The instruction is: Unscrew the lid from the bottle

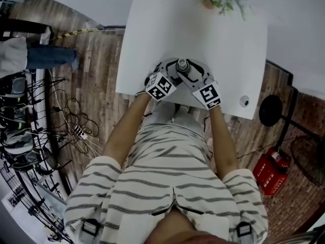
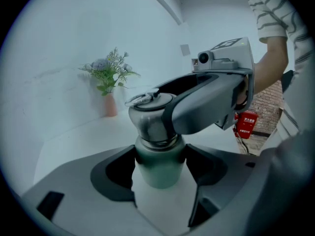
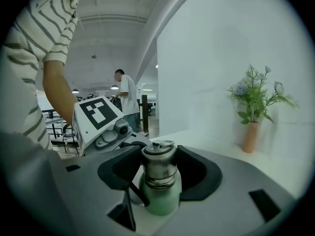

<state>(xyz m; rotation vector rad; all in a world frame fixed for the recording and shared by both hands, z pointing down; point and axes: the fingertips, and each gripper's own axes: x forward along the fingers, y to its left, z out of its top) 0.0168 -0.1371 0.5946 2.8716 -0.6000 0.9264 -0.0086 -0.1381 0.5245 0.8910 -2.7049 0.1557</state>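
The two bare forearms, the left forearm (image 1: 127,131) and the right forearm (image 1: 223,141), reach forward and come close together. The left tongs (image 2: 161,162) are closed on the body of the bottle (image 2: 158,176). The right tongs (image 3: 160,165), held higher, press both sides of the lid (image 3: 158,156).

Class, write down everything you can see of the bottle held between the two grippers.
The bottle is pale green, with a grey, metal-looking screw lid topped by a ring, still on. It stands upright over the near edge of the white table; its base is hidden. The left gripper clamps its body, the right gripper its lid.
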